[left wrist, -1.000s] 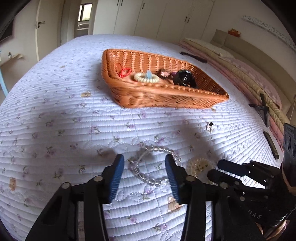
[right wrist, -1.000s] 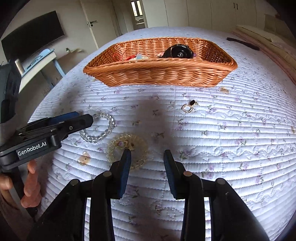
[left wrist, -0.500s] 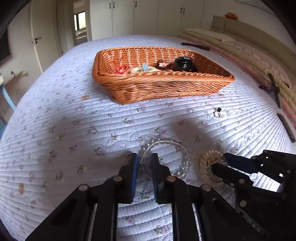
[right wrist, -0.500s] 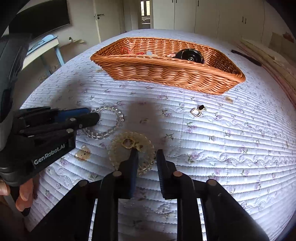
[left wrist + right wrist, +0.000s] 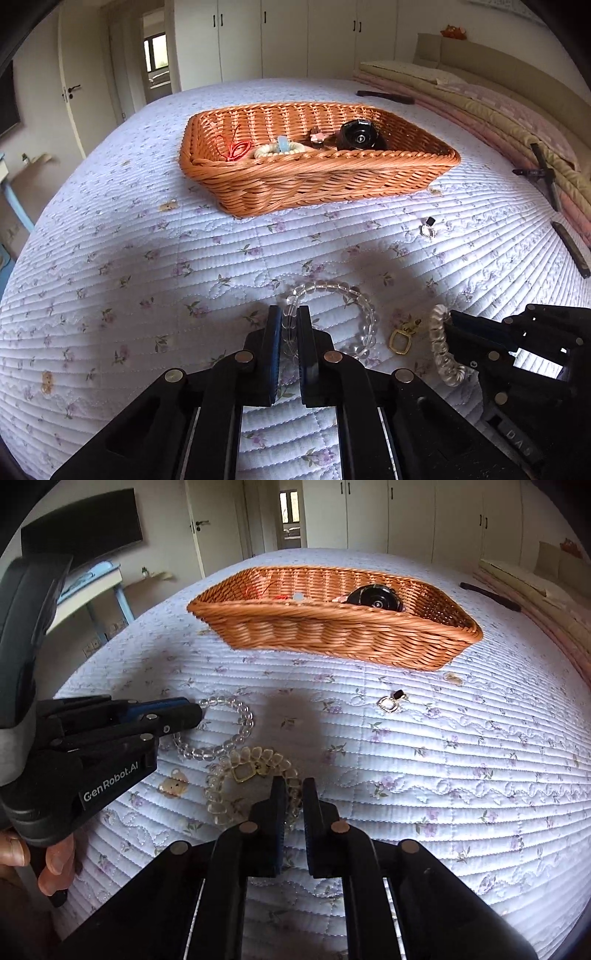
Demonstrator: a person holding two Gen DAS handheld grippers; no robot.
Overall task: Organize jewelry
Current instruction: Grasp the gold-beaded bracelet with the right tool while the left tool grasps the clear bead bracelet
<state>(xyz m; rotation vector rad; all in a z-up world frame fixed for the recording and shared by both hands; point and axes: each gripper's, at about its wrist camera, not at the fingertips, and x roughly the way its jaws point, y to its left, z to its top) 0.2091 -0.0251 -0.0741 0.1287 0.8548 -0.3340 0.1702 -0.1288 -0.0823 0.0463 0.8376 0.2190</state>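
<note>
A clear bead bracelet (image 5: pixel 354 295) lies on the flowered quilt, and my left gripper (image 5: pixel 289 317) is pinching its near left side, jaws closing tight on the beads. From the right wrist view that gripper (image 5: pixel 195 712) comes in from the left onto the same bracelet (image 5: pixel 243 720). My right gripper (image 5: pixel 293 786) has its jaws closing on a pale amber link bracelet (image 5: pixel 221 775), with links pressed between the pads. A gold square charm (image 5: pixel 242 773) lies inside that ring. Beyond both stands the wicker basket (image 5: pixel 321 177), holding a red cord, a cream bracelet and a black round piece.
A small earring with a black stone (image 5: pixel 428 229) lies on the quilt right of centre. Folded quilts (image 5: pixel 480 107) and dark bars (image 5: pixel 570 247) line the bed's right side. A person's hand (image 5: pixel 37 856) holds the left gripper's handle.
Both grippers' jaws went from wide apart to nearly together, the left onto the clear bead bracelet and the right onto the amber link bracelet. Both views tilted slightly.
</note>
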